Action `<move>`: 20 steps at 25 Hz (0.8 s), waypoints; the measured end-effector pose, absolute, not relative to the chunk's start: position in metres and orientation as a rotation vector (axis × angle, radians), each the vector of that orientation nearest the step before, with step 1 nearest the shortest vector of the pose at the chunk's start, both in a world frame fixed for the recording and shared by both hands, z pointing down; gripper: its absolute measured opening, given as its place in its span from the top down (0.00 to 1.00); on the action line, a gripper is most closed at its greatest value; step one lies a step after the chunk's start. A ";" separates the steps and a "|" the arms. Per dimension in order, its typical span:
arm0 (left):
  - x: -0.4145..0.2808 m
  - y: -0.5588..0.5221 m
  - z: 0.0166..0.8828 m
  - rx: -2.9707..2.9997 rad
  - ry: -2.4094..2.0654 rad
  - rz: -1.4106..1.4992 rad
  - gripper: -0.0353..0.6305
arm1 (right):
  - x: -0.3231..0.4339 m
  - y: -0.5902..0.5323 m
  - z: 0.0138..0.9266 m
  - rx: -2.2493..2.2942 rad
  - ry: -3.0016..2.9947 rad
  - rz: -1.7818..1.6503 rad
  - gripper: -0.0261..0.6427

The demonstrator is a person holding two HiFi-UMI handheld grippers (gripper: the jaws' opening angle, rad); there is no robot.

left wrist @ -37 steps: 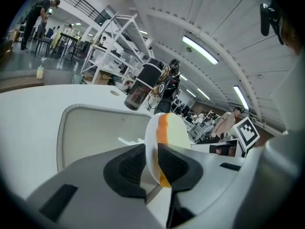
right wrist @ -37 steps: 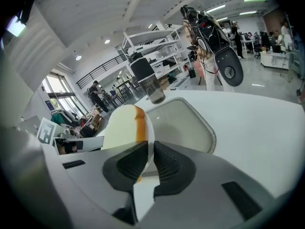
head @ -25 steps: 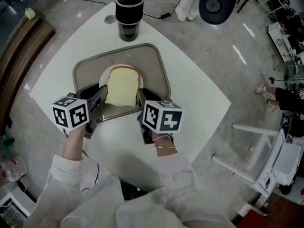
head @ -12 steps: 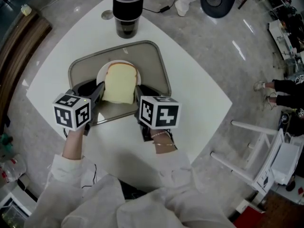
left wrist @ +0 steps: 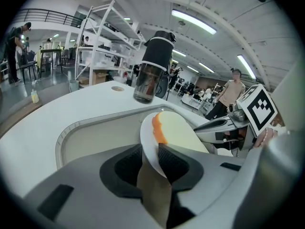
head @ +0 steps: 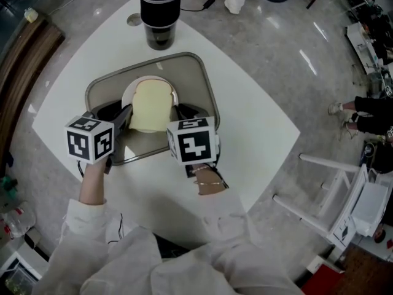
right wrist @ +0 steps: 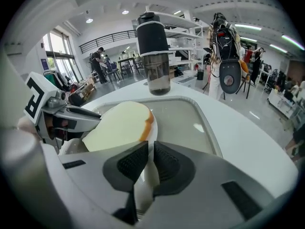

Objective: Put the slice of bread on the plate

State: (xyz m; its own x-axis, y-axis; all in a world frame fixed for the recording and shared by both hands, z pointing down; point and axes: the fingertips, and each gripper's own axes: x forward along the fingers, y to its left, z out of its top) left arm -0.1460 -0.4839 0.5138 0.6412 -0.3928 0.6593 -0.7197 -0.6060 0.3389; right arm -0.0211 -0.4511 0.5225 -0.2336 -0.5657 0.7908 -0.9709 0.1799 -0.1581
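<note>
A slice of bread (head: 150, 105) with a brown crust lies on a small white plate (head: 136, 86) over the grey tray (head: 206, 91). My left gripper (head: 126, 117) is shut on the plate's left rim (left wrist: 148, 149). On the right rim (right wrist: 151, 149) my right gripper (head: 178, 113) is shut too. The bread (left wrist: 180, 133) fills most of the plate, and its crust edge (right wrist: 148, 123) lies close to the right jaws. Whether the plate rests on the tray or hangs just above it cannot be told.
A black and clear tumbler (head: 159, 11) stands beyond the tray at the white table's far edge (head: 202, 26). A white frame (head: 334, 189) stands on the floor at the right. People stand in the room behind.
Both grippers and the plate with the bread have shifted a little forward and left over the tray. Both holds on the rim are unchanged.
</note>
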 end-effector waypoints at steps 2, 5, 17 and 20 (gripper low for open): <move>-0.147 -0.484 0.516 2.253 -0.870 0.724 0.81 | -0.022 -0.452 0.522 1.435 -1.873 0.878 0.89; -0.147 -0.485 0.517 2.256 -0.891 0.747 0.80 | -0.020 -0.452 0.522 1.439 -1.853 0.819 0.89; -0.155 -0.489 0.517 2.314 -0.972 0.883 0.80 | -0.021 -0.451 0.521 1.439 -1.842 0.788 0.89; -0.157 -0.490 0.517 2.309 -0.975 0.863 0.80 | -0.021 -0.451 0.521 1.441 -1.841 0.786 0.89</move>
State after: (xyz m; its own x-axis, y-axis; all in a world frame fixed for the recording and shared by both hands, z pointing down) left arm -0.1574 -0.4904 0.5168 0.5459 -0.4494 0.7071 -0.7563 -0.6276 0.1849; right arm -0.0213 -0.4509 0.5213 -0.1724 -0.5773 0.7981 -0.9757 0.2113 -0.0580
